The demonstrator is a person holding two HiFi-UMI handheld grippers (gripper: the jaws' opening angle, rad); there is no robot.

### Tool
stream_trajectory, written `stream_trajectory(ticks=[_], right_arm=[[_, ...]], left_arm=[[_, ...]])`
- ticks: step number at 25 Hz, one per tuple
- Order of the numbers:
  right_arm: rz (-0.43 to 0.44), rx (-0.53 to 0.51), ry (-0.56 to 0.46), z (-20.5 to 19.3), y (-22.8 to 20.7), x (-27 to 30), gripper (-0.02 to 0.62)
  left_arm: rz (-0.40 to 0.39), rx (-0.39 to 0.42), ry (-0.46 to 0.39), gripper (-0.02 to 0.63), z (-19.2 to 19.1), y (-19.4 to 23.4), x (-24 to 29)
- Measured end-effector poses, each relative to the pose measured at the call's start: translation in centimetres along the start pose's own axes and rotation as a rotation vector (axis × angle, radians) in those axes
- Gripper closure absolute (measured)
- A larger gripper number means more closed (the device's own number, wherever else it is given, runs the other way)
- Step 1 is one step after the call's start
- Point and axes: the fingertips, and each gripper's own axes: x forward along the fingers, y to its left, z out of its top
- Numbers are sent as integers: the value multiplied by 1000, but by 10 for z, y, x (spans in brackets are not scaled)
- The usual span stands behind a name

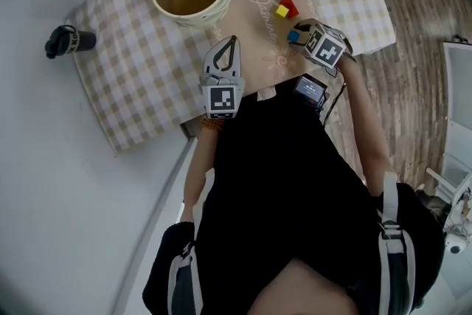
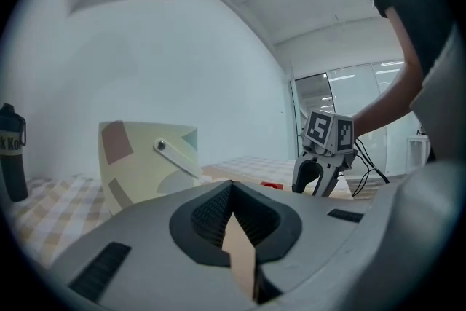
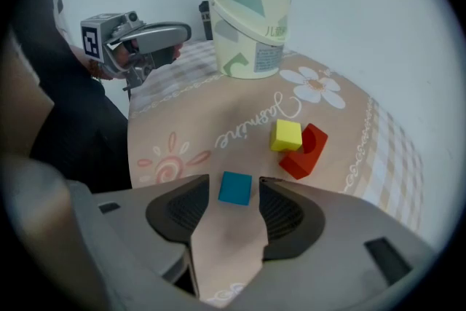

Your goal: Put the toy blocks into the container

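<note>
**head view.** the cream bucket stands upright on the checked cloth. only this view lets you look into its mouth, and no block shows inside. your left claw points toward the bucket, near its base. your right claw points steeply down over the blue block. the yellow block and the red block touch each other just beyond it. a dark bottle sits on the white table beside the cloth.

**left gripper view.** here you see what the head view leaves unclear: the left claw's jaws meet at their tips, with nothing between them. beyond them stands the bucket, its handle folded against the wall. the bottle stands upright at the far left, and the right claw hangs at the right.

**right gripper view.** your right claw's jaws stand wide. the blue block lies flat on the cloth between the fingertips, with a strip of cloth showing on each side, so neither pad touches it. the yellow and red blocks lie just beyond and to the right, touching; the red one has an arch cut into it. the bucket stands well apart at the far end of the cloth, and all three blocks are outside it.
</note>
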Motion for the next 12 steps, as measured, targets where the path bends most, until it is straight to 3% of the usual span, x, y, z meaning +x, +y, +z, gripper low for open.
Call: stream_trajectory(ticks=[5,12], right_arm=[[-13,0,11,-3,0,1,457],[-21,-18,-28,8,2,-6,460]], left_arm=[[13,-12,0,594,-2,1,-1],[23,-12,-2,594,-1,3,-3]])
